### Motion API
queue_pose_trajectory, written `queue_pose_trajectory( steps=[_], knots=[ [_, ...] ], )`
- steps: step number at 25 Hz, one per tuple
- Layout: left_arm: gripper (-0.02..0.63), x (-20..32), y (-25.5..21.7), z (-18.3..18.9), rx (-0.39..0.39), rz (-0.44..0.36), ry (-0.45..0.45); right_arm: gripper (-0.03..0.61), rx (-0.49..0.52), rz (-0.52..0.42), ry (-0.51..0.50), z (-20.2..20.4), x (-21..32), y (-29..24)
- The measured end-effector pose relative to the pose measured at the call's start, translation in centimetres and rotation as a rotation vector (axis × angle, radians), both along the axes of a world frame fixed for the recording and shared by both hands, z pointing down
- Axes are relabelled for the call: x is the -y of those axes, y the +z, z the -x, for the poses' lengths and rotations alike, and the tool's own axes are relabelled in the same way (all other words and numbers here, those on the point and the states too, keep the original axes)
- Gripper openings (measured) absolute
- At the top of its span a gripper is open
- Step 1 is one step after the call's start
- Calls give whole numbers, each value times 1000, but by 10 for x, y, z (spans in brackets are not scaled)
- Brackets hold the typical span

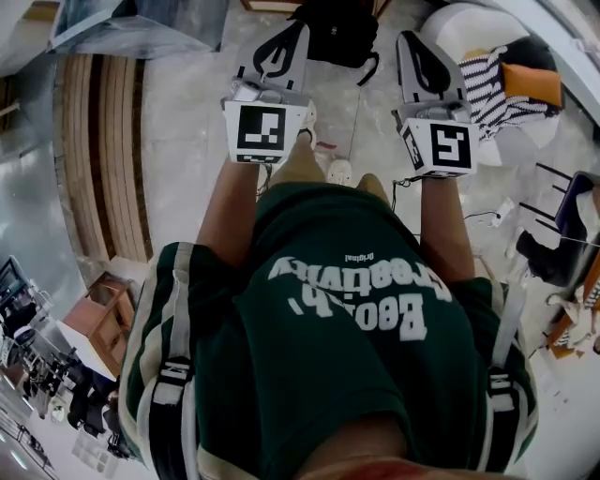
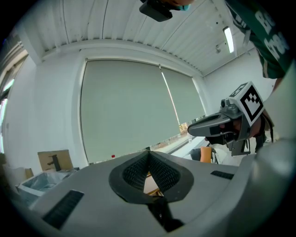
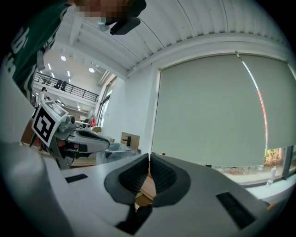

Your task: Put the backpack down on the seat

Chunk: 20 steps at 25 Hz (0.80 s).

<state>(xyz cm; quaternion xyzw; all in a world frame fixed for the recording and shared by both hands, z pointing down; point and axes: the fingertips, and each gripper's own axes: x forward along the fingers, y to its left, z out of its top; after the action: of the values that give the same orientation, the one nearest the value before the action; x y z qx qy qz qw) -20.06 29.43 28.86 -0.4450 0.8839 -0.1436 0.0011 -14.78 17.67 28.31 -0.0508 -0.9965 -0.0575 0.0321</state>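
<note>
The black backpack [image 1: 339, 33] lies on the pale floor at the top of the head view, ahead of the person's feet. A white round seat [image 1: 457, 21] stands to its right, with a striped cushion [image 1: 489, 89] and an orange cushion [image 1: 532, 82] on it. My left gripper [image 1: 298, 30] is held out level, its tip over the backpack's left edge, shut and empty. My right gripper [image 1: 405, 39] is just right of the backpack, also shut and empty. In the left gripper view the ribbed pads [image 2: 138, 171] meet, with only a window blind beyond. The right gripper view's pads [image 3: 135, 175] meet likewise.
A ribbed wooden platform [image 1: 103, 150] runs along the left. A wooden crate [image 1: 108, 314] sits at lower left. A dark chair [image 1: 572, 211] and cables [image 1: 487, 217] are on the right. A cardboard box [image 2: 54, 159] and a plastic-covered bin [image 2: 39, 181] stand below the blind.
</note>
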Motion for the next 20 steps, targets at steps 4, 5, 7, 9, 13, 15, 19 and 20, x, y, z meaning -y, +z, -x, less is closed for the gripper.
queue_pose_trajectory(
  steps=[4,5,7,9,13,15,19,20],
  knots=[
    [18,18,7,70,-5,11,51,35,-18,-13,34,70,13,6],
    [18,20,12,87,-6,22,65,35,-25,-19,42,87,15,9],
    [18,22,21,119,-15,40,85,35,-31,-22,58,119,16,13],
    [18,25,31,146,-28,49,102,35,-29,-19,66,144,18,17],
    [18,35,61,184,-63,75,139,35,-68,-2,93,180,25,39],
    [18,39,78,198,-83,91,156,35,-86,20,107,192,28,52],
    [18,48,108,215,-112,112,185,36,-120,41,137,208,36,82],
    [18,52,116,219,-119,118,192,36,-131,49,145,211,40,90]
  ],
)
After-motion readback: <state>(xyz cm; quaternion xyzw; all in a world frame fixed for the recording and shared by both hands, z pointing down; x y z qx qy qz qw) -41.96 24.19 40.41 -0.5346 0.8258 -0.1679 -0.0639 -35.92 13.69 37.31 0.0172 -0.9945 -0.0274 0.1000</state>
